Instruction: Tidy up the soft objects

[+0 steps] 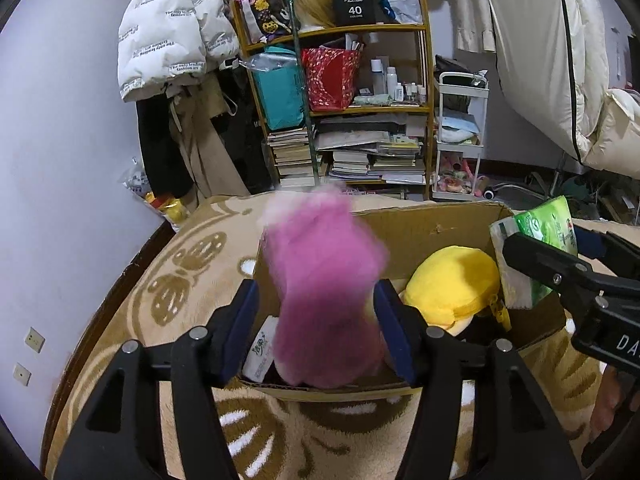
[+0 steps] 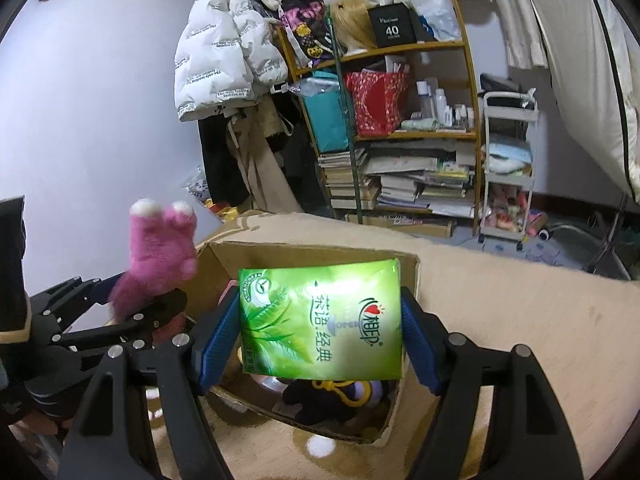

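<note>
A blurred pink plush toy (image 1: 324, 280) hangs over the near left part of an open cardboard box (image 1: 420, 220). It is between the jaws of my left gripper (image 1: 318, 286). The left pad stands clear of it, so this gripper is open. In the right wrist view the toy (image 2: 160, 256) sticks up above the left gripper (image 2: 152, 312). My right gripper (image 2: 320, 296) is shut on a green tissue pack (image 2: 320, 320), held over the box (image 2: 280, 256). Inside the box lie a yellow plush (image 1: 452, 284), a black plush (image 2: 312, 400) and a white pack (image 1: 260, 352).
The box rests on a beige blanket with brown patterns (image 1: 180, 280). Behind it stand a crowded wooden bookshelf (image 1: 352, 120), a white trolley (image 1: 460, 136) and a hanging white puffer jacket (image 1: 168, 40). A hand (image 1: 608, 400) holds the right gripper's handle.
</note>
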Tool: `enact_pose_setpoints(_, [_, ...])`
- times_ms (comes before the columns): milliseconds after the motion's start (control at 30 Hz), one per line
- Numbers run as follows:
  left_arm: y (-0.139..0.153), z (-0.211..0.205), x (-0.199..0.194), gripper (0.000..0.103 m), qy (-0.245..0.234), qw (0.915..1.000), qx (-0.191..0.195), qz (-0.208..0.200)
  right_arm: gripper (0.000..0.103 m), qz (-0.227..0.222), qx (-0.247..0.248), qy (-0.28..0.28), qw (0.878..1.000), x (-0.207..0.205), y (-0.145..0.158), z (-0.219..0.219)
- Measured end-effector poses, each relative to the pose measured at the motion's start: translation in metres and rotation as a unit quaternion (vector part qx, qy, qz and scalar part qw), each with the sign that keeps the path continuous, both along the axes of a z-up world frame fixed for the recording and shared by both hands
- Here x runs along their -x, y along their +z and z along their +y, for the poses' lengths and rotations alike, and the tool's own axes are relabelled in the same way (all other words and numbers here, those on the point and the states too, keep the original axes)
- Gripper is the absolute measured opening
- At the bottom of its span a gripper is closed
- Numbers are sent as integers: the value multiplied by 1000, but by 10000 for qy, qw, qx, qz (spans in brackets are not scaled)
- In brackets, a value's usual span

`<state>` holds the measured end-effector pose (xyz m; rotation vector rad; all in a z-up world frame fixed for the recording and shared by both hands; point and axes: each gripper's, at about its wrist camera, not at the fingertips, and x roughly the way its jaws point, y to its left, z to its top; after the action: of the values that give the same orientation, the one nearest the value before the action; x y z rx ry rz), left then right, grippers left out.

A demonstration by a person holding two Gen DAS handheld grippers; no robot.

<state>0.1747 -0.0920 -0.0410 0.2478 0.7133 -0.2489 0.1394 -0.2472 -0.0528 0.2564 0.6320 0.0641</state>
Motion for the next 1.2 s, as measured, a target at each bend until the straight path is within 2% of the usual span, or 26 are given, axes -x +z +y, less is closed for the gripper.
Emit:
enact_pose_setpoints(67, [0, 1, 1, 71, 6, 10000, 25, 17, 79, 44, -42, 4, 10000, 0, -2, -1])
enact_pose_setpoints(267, [2, 7, 4, 75, 73, 9999, 76, 62, 79, 148, -102, 58, 9998, 1, -7, 0])
enact_pose_setpoints(367, [3, 12, 8, 83, 145, 9997, 124, 119, 80, 189, -103, 101, 9997, 1, -8, 1])
enact_pose_setpoints(433, [6, 16, 12, 84, 191, 9997, 133, 118, 83, 215, -105, 152, 9996, 1, -7, 3])
enact_pose_setpoints(500, [8, 19, 17, 84, 206, 9997, 65, 134, 92, 157, -86, 164, 9997, 4, -4, 4])
enact_pose_setpoints(567, [10, 22, 22, 86, 232, 9997, 11, 107, 92, 105, -43, 180, 9998, 8, 0, 4])
enact_pose_setpoints(633, [14, 28, 30, 95, 299, 9995, 12, 51, 93, 72, -26, 177, 9998, 14, 5, 4])
enact_pose_setpoints(733, [21, 37, 39, 96, 392, 9992, 58, -2, 102, 7, -1, 112, 9999, 24, 13, 3])
enact_pose_setpoints(933, [38, 55, 60, 99, 578, 9980, 231, -83, 103, -142, 178, 39, 9997, 48, 32, 7])
enact_pose_setpoints(1200, [62, 70, 105, 100, 614, 9966, 283, -462, 103, -308, 257, 36, 9992, 90, 53, 15])
